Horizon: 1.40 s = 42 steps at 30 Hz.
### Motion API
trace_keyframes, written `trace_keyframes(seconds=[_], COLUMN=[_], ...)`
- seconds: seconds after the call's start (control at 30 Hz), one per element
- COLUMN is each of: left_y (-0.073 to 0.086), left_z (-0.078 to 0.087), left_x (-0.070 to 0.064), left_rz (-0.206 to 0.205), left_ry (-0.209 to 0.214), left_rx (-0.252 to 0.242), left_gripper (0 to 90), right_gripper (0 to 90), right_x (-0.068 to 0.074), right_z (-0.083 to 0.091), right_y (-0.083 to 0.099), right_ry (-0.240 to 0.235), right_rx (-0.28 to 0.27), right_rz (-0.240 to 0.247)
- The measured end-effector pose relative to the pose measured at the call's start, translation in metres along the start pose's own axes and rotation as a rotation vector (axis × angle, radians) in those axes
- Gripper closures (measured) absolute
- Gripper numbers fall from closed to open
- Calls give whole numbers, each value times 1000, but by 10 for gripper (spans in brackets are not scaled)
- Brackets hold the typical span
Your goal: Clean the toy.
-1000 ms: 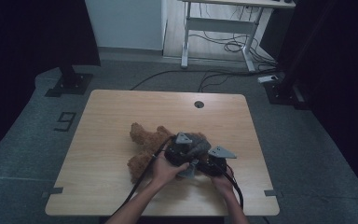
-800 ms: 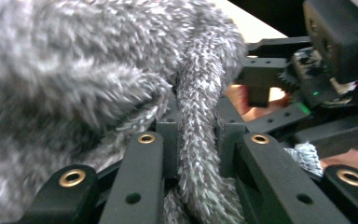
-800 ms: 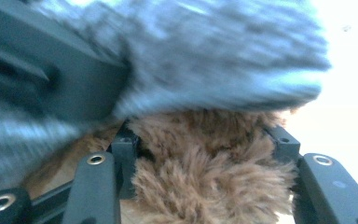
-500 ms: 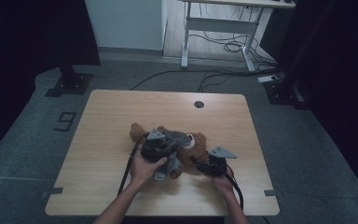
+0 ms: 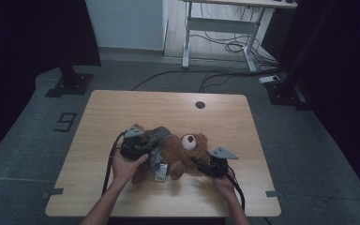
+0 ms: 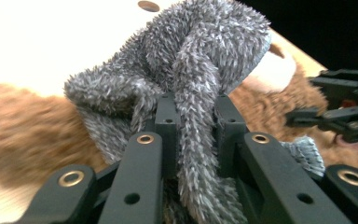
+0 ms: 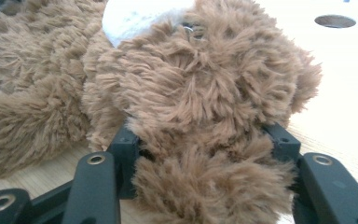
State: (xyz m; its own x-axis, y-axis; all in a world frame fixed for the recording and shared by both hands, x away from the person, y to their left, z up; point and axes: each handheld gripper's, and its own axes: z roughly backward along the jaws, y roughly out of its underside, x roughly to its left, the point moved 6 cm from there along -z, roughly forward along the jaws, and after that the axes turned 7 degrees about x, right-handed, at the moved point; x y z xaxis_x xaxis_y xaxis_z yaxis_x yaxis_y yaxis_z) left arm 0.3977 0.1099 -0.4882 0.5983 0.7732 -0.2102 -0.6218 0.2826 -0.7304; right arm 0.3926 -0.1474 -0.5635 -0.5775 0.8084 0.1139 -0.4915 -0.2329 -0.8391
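Dragged leftward since the last frame, the grey cloth [image 5: 155, 140] now sits bunched over the body of the brown teddy bear [image 5: 185, 151], which lies on its back near the middle of the wooden table [image 5: 122, 108]. I hold my left gripper [image 5: 143, 144] clamped on a fold of the cloth, while my right gripper [image 5: 200, 164] grasps fur beside the bear's head.

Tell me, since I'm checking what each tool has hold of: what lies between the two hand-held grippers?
In the high view, the brown teddy bear lies between the left hand-held gripper and the right hand-held gripper, with grey fuzzy cloth at the left one.
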Motion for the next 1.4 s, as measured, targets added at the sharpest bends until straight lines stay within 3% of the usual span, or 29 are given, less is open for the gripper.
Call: trace_keyframes(seconds=[0.17,0.33,0.5,0.6,0.8,1.07,1.13,1.4], left_y=[15,39,54,60,69,68,66,54], left_z=[8,1,-8,-15,-24,-26,-24,1], left_x=[20,32,44,47,51,54,54,52], left_rz=[23,35,86,75,72,100,81,70], left_ry=[-64,-88,-81,-111,-126,-97,-94,-74], left_rx=[30,96,135,179,227,236,224,128], left_gripper=[755,757,757,757,758,757,757,753], right_gripper=[450,450,450,450,450,450,449,446], right_x=[0,1,1,1,1,1,1,-1], right_z=[0,0,0,-1,-1,-1,-1,-1], right_y=[1,1,2,2,2,2,2,3], right_ry=[-1,-2,4,1,-1,1,1,-6], right_rx=[-1,3,1,-2,-3,-5,-5,-6], right_rz=[-1,2,1,0,-1,-5,-6,-14])
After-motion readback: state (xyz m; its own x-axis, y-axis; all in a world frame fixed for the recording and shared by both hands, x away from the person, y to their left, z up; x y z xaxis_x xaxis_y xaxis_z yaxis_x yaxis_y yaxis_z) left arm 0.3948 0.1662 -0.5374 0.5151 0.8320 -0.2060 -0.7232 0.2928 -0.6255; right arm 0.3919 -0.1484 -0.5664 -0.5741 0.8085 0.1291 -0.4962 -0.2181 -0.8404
